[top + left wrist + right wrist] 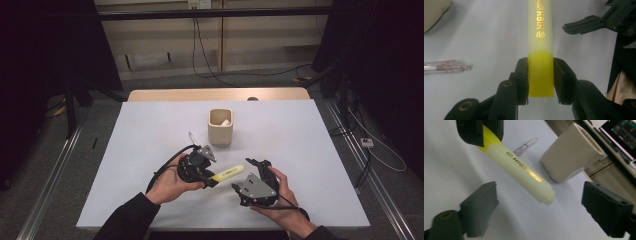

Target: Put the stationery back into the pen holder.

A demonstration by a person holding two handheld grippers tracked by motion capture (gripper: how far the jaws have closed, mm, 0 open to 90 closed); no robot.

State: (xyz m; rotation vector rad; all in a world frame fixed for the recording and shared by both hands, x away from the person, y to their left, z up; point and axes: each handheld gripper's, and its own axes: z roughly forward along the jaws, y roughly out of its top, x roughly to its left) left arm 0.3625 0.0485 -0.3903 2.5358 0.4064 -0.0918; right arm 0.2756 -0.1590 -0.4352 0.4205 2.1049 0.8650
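The white worktop (150,150) carries a cream cup (220,126). The left tool (540,75) pinches the yellow highlighter (540,50) by its cap, above the worktop. It looks light, hard and slippery. The right tool (539,207) gapes, empty, around its free end, probably a good place to grab.

Beige cup (220,131) on white table (150,150), clear pen (446,67) nearby (lying flat)

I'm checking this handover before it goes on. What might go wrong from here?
The left gripper clamps only the bright cap end of the yellow highlighter, so the cap might pull off or the pen pivot. The right gripper is open around the far end; closing off-centre could knock it loose. The beige cup and a clear pen lie close by and could be bumped.
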